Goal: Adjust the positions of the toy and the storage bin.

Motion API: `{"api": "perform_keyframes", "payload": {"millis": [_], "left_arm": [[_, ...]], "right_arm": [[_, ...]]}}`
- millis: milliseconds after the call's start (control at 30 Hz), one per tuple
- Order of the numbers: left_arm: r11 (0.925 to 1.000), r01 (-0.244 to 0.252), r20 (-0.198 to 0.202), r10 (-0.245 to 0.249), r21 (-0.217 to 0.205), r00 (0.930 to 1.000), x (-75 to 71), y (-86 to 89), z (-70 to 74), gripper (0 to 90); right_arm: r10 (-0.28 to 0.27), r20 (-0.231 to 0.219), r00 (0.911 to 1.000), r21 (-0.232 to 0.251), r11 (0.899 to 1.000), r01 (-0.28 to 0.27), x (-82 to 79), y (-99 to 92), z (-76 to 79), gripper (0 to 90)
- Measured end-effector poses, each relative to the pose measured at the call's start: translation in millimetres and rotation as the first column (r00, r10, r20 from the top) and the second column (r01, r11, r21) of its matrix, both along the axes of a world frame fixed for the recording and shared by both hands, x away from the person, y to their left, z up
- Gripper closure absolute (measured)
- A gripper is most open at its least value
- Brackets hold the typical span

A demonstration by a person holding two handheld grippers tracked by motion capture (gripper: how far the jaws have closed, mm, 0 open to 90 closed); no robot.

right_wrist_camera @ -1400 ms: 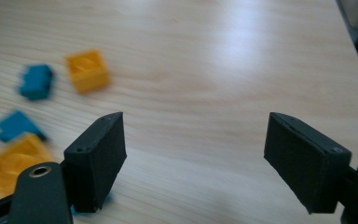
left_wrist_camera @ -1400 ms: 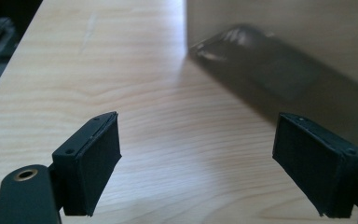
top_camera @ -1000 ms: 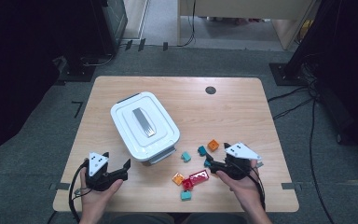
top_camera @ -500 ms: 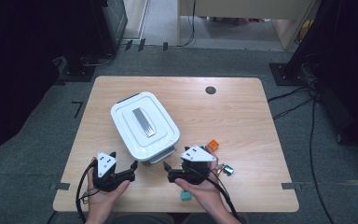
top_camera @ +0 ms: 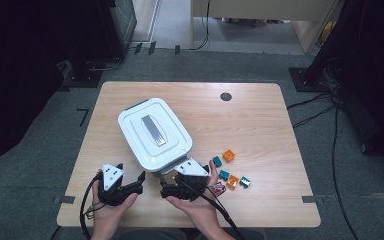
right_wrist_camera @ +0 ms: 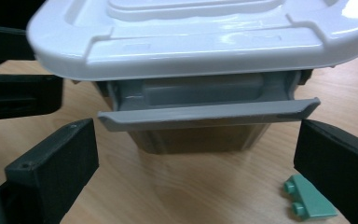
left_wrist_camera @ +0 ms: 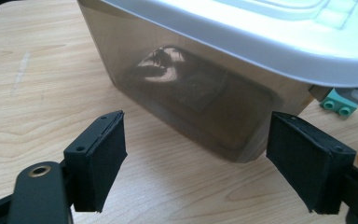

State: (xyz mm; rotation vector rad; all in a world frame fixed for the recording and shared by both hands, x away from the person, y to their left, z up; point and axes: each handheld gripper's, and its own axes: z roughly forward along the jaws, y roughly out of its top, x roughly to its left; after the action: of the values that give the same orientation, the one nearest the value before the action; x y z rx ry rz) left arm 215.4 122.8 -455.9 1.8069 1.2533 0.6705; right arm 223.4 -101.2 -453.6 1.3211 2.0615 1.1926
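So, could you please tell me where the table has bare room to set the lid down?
Bare wood lies beyond the white box toward the far edge around the dark grommet, and along the left edge. It is crowded near the bricks, right of the right claw.

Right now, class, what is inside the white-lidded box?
The white lid covers the box from above. Through its tinted wall, the left gripper view shows reflections and nothing clearly recognisable; whether the box holds anything cannot be told.
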Motion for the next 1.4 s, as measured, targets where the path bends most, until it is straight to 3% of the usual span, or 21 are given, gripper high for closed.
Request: {"api": "perform_keyframes", "payload": {"millis": [167, 367, 500, 533, 633, 667, 700, 833, 867, 1000, 1100, 1167, 1200, 1267, 1300, 1400], "left_arm": [[1.0, -0.006, 0.006, 0.006, -0.005, 1.0, -0.7, 3.0, 1.0, 20.1], [0.9998, -0.019, 0.008, 0.019, -0.011, 0.9998, 0.5, 8.0, 1.1, 20.3], [0.9995, -0.026, 0.013, 0.026, -0.016, 0.9996, 1.3, 10.5, 2.6, 20.5], [0.9995, -0.028, 0.013, 0.028, -0.017, 0.9995, 1.8, 11.3, 2.9, 20.5], [0.9987, -0.042, 0.017, 0.042, -0.029, 0.999, 5.5, 15.6, 4.8, 21.2], [0.9987, -0.042, 0.017, 0.042, -0.029, 0.999, 5.5, 15.6, 4.8, 21.4], [0.9983, -0.049, 0.019, 0.05, -0.032, 0.9986, 7.4, 17.7, 6.1, 21.7], [0.9952, -0.081, 0.034, 0.083, -0.056, 0.996, 14.6, 25.6, 11.6, 23.5], [0.9924, -0.105, 0.038, 0.108, -0.064, 0.9934, 20.4, 30.8, 14.7, 24.6], [0.9855, -0.137, 0.05, 0.143, -0.099, 0.9885, 30.5, 38.0, 18.7, 33.0], [0.9768, -0.157, 0.044, 0.165, -0.146, 0.9854, 43.1, 41.1, 20.8, 36.2], [0.9678, -0.158, 0.019, 0.165, -0.196, 0.9862, 53.9, 41.1, 21.5, 40.8], [0.9661, -0.161, 0.02, 0.169, -0.202, 0.9855, 64.6, 37.4, 22.6, 45.9], [0.968, -0.163, 0.024, 0.17, -0.191, 0.9851, 70.0, 35.4, 23.2, 48.2], [0.968, -0.163, 0.023, 0.17, -0.191, 0.9852, 75.4, 33.6, 23.6, 51.0], [0.9726, -0.166, 0.023, 0.172, -0.163, 0.9849, 90.4, 27.5, 22.7, 55.5]], "right_arm": [[-0.028, 0.018, 0.9995, -0.021, 0.999, 0.028, 5.6, -9.3, -0.4, 0.0], [-0.112, 0.016, 0.9936, -0.005, 0.994, 0.112, 17.8, -36.7, 3.1, 1.4], [-0.192, 0.026, 0.981, 0.002, 0.981, 0.192, 28.4, -60.7, 4.3, 8.9], [-0.192, 0.026, 0.981, 0.002, 0.981, 0.192, 28.4, -60.7, 4.3, 8.9], [-0.25, 0.042, 0.9672, 0.011, 0.968, 0.25, 43.0, -82.6, 6.0, 16.0], [-0.25, 0.042, 0.9672, 0.011, 0.968, 0.25, 43.0, -82.6, 6.0, 16.0], [-0.271, 0.05, 0.9611, 0.009, 0.962, 0.271, 53.5, -92.7, 7.5, 20.6], [-0.295, 0.052, 0.9541, 0.023, 0.955, 0.294, 65.5, -104.3, 9.4, 29.5], [-0.301, 0.05, 0.9522, 0.042, 0.953, 0.3, 72.6, -111.3, 10.4, 37.1], [-0.271, 0.038, 0.9618, 0.093, 0.959, 0.267, 81.1, -118.7, 10.0, 56.3], [-0.255, 0.033, 0.9663, 0.12, 0.961, 0.25, 82.1, -117.8, 8.7, 59.1], [-0.248, 0.029, 0.9682, 0.124, 0.962, 0.243, 82.8, -114.1, 7.2, 62.0], [-0.255, 0.024, 0.9667, 0.144, 0.958, 0.249, 84.1, -113.5, 6.6, 64.4], [-0.258, 0.019, 0.9661, 0.161, 0.954, 0.251, 85.0, -114.4, 6.6, 67.7], [-0.277, 0.017, 0.9608, 0.172, 0.947, 0.27, 86.7, -115.9, 6.7, 71.0], [-0.274, 0.008, 0.9618, 0.189, 0.945, 0.267, 89.6, -117.6, 6.4, 75.2]]}}
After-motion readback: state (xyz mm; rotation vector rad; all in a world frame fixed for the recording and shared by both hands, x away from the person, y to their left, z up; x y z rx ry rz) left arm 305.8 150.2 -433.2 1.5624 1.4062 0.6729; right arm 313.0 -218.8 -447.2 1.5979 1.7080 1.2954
